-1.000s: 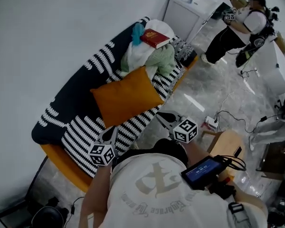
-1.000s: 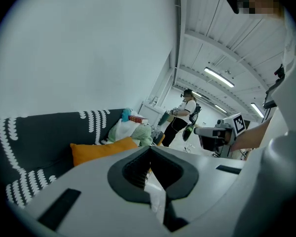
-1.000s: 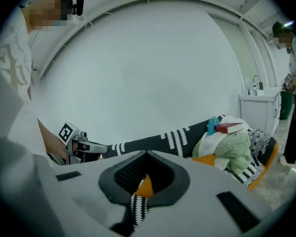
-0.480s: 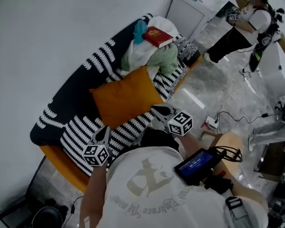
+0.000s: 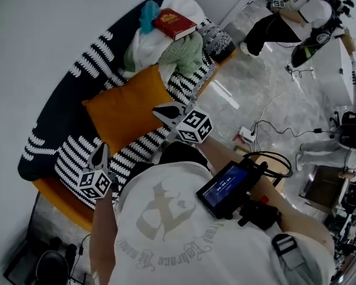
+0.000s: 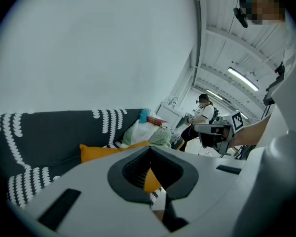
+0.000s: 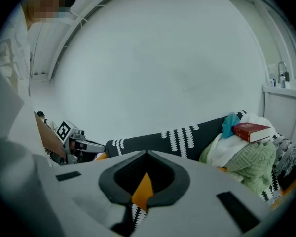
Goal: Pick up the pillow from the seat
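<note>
I see the orange pillow (image 5: 127, 108) lying on the striped sofa seat (image 5: 68, 159), against the dark backrest. My right gripper (image 5: 160, 110) sits at the pillow's near right edge, jaws pressed together on nothing. My left gripper (image 5: 101, 151) is just beside its near left corner, likewise clenched and empty. Farther right, a red book (image 5: 174, 24) tops a clothes pile (image 5: 187, 52).

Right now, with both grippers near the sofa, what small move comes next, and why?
Probably open both jaws, then ease forward. The orange pillow rests on the seat, untouched; the right gripper points at its near edge, the left gripper is short of it, and both have jaws together.
</note>
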`<state>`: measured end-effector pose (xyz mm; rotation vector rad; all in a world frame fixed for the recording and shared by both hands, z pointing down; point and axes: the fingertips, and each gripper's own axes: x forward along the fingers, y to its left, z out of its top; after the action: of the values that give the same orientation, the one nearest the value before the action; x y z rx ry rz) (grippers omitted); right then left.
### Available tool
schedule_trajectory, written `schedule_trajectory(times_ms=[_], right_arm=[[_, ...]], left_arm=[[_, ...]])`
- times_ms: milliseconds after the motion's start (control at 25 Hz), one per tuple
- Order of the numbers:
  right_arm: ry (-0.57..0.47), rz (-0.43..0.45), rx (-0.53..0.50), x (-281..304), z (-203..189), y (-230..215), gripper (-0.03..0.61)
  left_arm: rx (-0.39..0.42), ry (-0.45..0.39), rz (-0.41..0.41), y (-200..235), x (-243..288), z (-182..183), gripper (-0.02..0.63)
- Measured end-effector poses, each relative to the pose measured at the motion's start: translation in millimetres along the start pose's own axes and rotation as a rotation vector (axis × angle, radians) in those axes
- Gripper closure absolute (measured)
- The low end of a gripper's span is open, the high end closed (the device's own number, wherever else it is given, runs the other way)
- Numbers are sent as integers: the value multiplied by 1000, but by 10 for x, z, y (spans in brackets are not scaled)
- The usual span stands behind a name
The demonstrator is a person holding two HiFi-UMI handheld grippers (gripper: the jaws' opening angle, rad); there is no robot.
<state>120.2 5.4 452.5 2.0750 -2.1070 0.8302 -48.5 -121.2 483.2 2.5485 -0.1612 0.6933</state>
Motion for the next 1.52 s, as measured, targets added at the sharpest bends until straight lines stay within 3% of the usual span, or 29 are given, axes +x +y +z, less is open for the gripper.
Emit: schedule_trajectory(times_ms=[160,400,920,1240,1520], right_arm=[[25,32,9,110,-6,-216,565],[93,101,24,292,-134,-470,565],[217,244,-19,950,-164,-903,565],[290,242,-25,1157,-393,-1115,565],[335,212,-14,1417,-889,-1438,565]], left_arm=[[-23,23,16,-14,227,-32,604],[-51,52,112,68,485,-116,604],[-201,56,268,464,664,-297,604],[-292,61,353,793,611,-603,604],[-335,75,349,1075,975,-967,603]])
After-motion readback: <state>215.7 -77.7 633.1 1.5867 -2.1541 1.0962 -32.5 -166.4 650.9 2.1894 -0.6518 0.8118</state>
